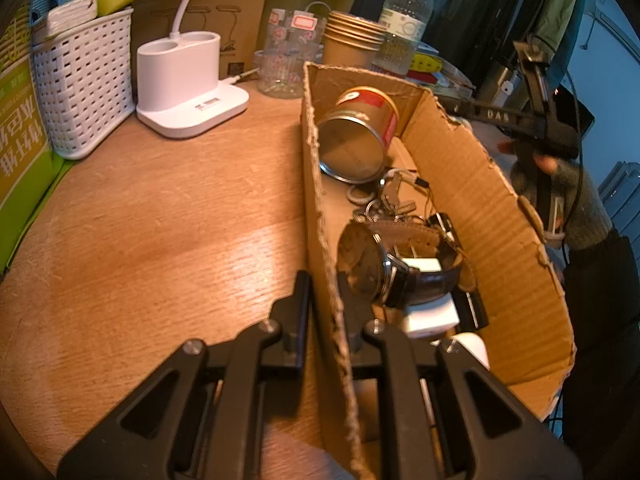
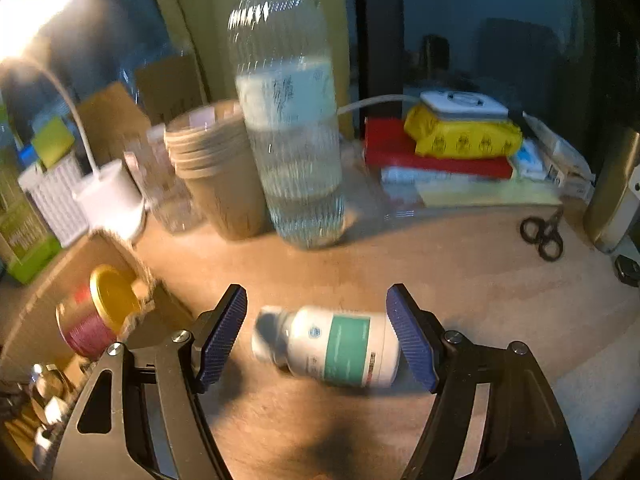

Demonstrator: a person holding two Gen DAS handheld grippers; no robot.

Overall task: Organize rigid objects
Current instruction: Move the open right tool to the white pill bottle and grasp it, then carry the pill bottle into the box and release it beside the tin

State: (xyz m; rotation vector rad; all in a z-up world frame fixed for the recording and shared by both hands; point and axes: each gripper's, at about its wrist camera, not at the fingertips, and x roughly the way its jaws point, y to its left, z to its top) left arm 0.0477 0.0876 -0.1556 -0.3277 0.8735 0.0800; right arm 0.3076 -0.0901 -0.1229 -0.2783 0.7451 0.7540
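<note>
My left gripper [image 1: 324, 284] is shut on the near left wall of a cardboard box [image 1: 316, 216], one finger outside and one inside. In the box lie a red and gold tin can [image 1: 362, 132] on its side, a bunch of keys [image 1: 390, 198], a brown-strapped wristwatch [image 1: 394, 266] and a white charger block [image 1: 430, 316]. My right gripper [image 2: 316, 328] is open, its blue pads either side of a white pill bottle [image 2: 332, 346] with a green label, lying on its side on the table. The box [image 2: 48, 300] and can [image 2: 96, 316] show at the left of the right wrist view.
A white woven basket [image 1: 84, 84], a white lamp base [image 1: 188, 88], a clear jar [image 1: 288, 52], stacked paper cups [image 1: 350, 40] and a water bottle [image 2: 292, 136] stand at the back. Black scissors [image 2: 544, 232], red and yellow packs [image 2: 452, 140] lie at the right.
</note>
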